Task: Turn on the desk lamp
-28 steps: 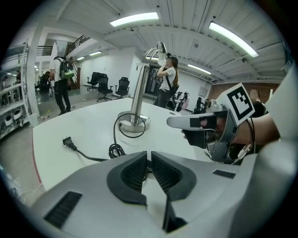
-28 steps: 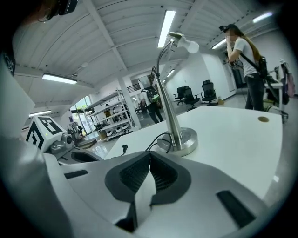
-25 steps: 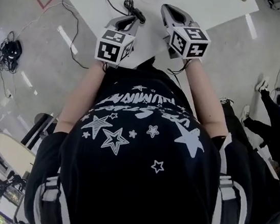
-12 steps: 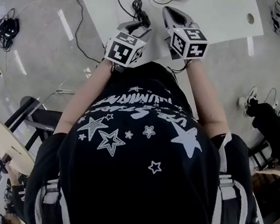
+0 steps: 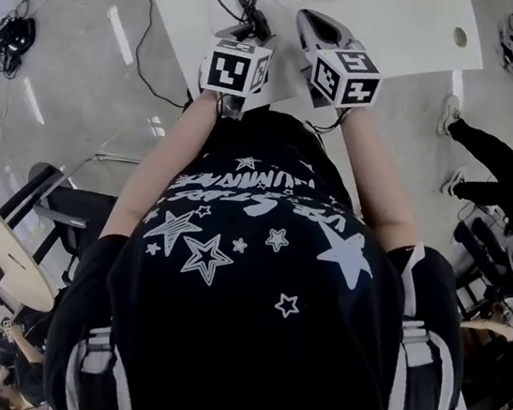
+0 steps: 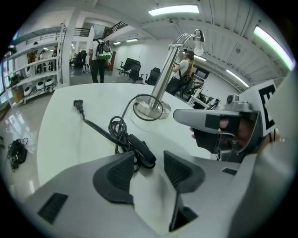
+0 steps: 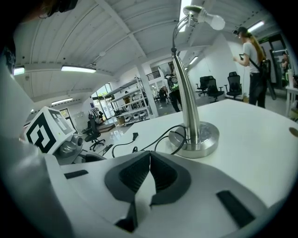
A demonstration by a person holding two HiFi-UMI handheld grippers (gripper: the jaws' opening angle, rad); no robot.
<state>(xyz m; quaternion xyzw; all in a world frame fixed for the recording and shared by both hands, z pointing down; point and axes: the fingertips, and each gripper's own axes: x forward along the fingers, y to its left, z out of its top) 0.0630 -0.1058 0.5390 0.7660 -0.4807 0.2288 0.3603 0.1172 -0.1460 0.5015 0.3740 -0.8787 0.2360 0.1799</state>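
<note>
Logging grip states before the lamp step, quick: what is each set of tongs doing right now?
Left tongs: opening, cord switch between their tips, not gripped.
Right tongs: closed, empty.

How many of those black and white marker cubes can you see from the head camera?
2. One marker cube rides the left gripper, whose jaws are opening, the cord's switch between them; the other rides the right gripper beside it, over the table's edge. None seems hidden.
</note>
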